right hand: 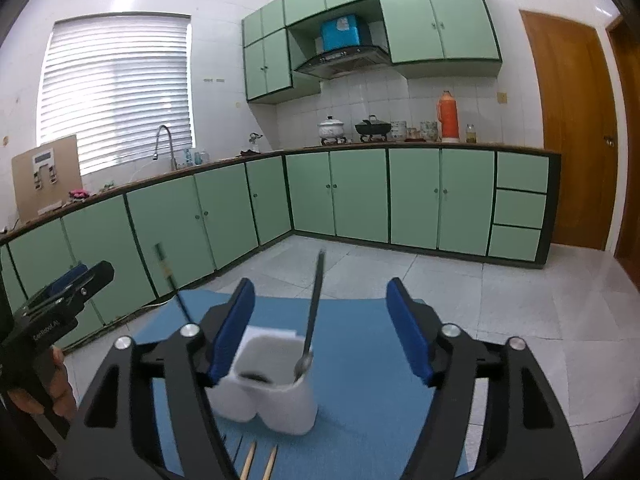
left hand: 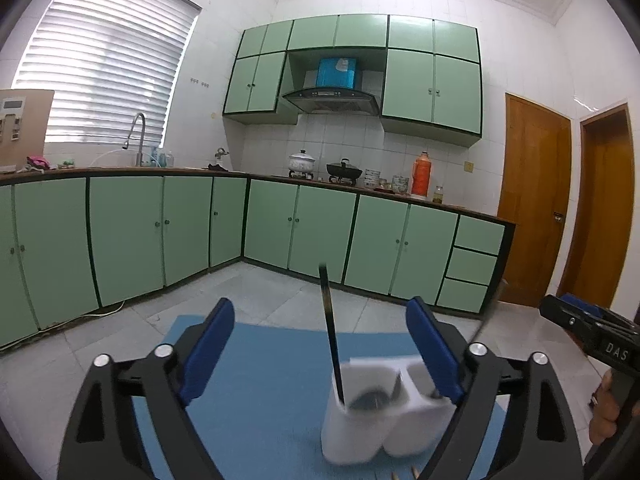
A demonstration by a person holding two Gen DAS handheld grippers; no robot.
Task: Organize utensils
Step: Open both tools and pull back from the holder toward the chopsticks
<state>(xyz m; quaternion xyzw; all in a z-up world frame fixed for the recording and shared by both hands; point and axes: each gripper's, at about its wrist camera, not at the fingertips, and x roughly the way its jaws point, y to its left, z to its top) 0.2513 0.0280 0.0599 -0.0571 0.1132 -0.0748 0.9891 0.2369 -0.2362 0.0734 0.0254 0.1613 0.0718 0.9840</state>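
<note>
- The left tool (left hand: 320,354) stands wide open, its blue pads clear of everything; nothing is gripped.
- The right tool (right hand: 320,330) is open too, with empty air between its pads and the handle that rises between them.
- A white utensil holder (left hand: 376,408) with side-by-side compartments stands on a blue mat (left hand: 256,364) spread over the tabletop, near both cameras.
- A dark-handled utensil (left hand: 330,332) leans in the holder's left compartment, its handle slanting up and to the left in the left wrist view.
- In the right wrist view a metal spoon (right hand: 314,312) stands in the holder's right compartment, bowl down against the rim.
- Two pale wooden stick ends (right hand: 260,462), perhaps chopsticks, lie on the mat at the near edge; beside them are thin dark tines, too blurred to name.
- A person's hand (right hand: 60,392) grips the left tool's handle at the left edge of the right wrist view.
- Far behind runs a row of green cabinets (left hand: 192,232) under a counter with a tap (left hand: 138,136), a white pot (left hand: 302,160), a black wok (left hand: 344,170) and an orange thermos (left hand: 421,174).
- A wooden door (left hand: 534,200) stands at far right.
</note>
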